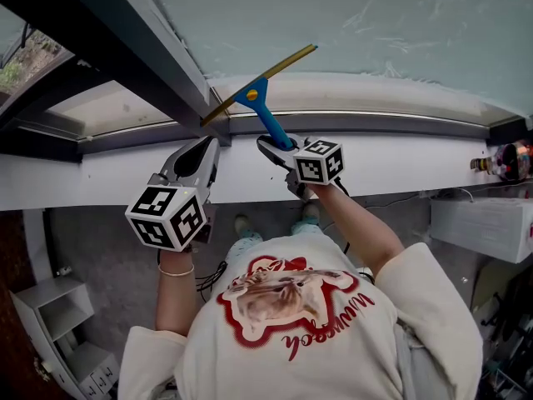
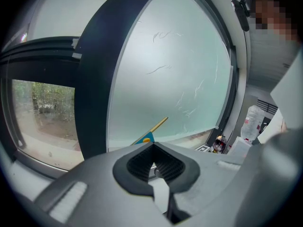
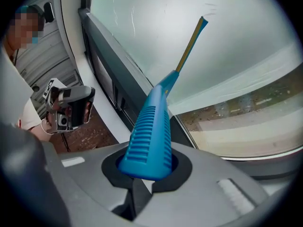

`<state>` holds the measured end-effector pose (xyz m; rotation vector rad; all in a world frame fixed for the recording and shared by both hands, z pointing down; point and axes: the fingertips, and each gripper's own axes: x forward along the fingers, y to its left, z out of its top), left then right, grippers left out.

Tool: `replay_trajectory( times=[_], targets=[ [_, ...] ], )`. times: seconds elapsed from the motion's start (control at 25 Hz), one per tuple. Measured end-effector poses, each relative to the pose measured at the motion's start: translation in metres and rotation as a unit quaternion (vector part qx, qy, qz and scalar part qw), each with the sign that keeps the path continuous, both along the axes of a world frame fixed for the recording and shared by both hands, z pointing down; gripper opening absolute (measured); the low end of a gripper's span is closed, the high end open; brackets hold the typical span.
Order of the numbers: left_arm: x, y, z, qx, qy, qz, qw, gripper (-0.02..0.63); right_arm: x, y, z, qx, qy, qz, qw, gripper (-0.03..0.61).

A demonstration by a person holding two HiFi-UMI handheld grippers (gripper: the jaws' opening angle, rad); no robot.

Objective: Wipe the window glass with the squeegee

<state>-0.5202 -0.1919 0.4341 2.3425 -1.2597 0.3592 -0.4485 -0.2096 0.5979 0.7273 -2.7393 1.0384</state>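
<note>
Blue squeegee (image 1: 265,98) is clamped in the right gripper's (image 1: 281,147) fingers, left gripper's (image 1: 200,158) fingers closed on nothing, and the streaked glass (image 1: 375,23) suggests most wiping remains

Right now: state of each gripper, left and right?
Left gripper: shut, nothing between the jaws.
Right gripper: shut on the squeegee, gripping its blue handle.

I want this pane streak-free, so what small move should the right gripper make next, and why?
Probably raise the squeegee higher up the window glass: the right gripper grips its handle, yet the blade sits low near the bottom frame, with streaks above.
</note>
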Motion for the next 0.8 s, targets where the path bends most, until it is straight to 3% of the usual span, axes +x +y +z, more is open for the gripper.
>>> replay_trajectory(
  times=[0.36,0.52,0.8],
  targets=[
    [-0.016,0.003,0.003,-0.001,0.003,-0.004,1.0,0.0,-0.006,0.001,-0.005,0.0,-0.005,-0.022,1.0,0.061],
    [-0.016,0.004,0.003,-0.001,0.003,-0.001,1.0,0.0,-0.009,0.005,-0.009,0.014,0.005,-0.052,0.999,0.071],
    [-0.019,0.007,0.002,0.0,0.003,-0.004,1.0,0.0,-0.019,0.018,-0.025,-0.008,-0.009,-0.114,0.993,0.12]
  ],
)
